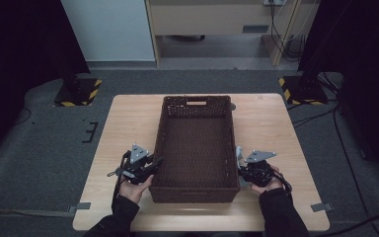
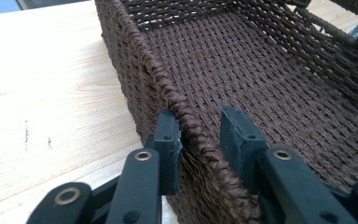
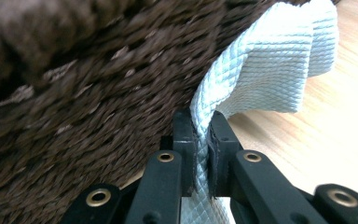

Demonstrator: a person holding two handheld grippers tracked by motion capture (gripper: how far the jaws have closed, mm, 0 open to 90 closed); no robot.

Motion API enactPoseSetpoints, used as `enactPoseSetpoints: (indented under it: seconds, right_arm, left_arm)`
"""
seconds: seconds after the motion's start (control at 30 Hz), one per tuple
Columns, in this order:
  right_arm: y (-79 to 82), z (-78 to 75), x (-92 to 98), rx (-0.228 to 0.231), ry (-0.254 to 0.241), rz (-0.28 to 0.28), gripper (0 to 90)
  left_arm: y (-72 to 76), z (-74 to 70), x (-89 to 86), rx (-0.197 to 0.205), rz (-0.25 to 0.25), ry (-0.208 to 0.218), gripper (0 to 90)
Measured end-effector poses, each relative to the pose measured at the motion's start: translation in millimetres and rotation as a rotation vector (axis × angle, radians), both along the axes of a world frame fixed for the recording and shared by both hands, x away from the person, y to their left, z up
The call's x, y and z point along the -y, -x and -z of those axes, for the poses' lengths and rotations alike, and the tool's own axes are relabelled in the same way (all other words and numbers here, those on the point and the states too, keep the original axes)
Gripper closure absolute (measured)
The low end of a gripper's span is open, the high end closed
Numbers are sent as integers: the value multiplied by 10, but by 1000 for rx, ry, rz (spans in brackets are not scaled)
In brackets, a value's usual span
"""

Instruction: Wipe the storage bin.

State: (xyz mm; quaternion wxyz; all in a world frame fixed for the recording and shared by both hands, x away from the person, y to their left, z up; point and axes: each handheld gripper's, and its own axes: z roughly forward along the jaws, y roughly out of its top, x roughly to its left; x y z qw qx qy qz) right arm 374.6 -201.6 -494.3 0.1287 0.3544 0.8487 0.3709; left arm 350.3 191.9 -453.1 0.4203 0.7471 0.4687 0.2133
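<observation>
An empty brown wicker basket (image 1: 196,143) sits lengthwise on the middle of a light wooden table (image 1: 128,123). My left gripper (image 1: 154,163) stands open astride the basket's left rim (image 2: 168,88) near the front corner. Its outer jaw rests against the outside wall and its inner jaw hangs inside, a little off the weave. My right gripper (image 1: 241,169) sits by the basket's right wall (image 3: 74,93). It is shut on a pale quilted cloth (image 3: 270,60), which rises from between the jaws and folds over against the wicker. In the high view the cloth (image 1: 238,153) is a thin pale strip.
Bare tabletop lies on both sides of the basket and behind it. Grey tape tabs (image 1: 83,206) mark the front corners. Two stand bases with yellow-black stripes (image 1: 79,91) sit on the grey floor beyond the table, with cables (image 1: 325,113) at the right.
</observation>
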Motion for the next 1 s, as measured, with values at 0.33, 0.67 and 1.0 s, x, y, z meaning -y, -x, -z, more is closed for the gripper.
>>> enactPoseSetpoints:
  seconds: [0.33, 0.67, 1.0]
  right_arm:
    - [128, -484, 191, 179, -152, 16, 844]
    - [-19, 13, 62, -14, -8, -9, 845]
    - [135, -303, 178, 109, -112, 7, 844]
  left_arm:
    - [-161, 12, 41, 4, -26, 14, 681]
    - [-119, -11, -28, 26, 24, 24, 487]
    - [-1, 23, -39, 9, 70, 0, 506]
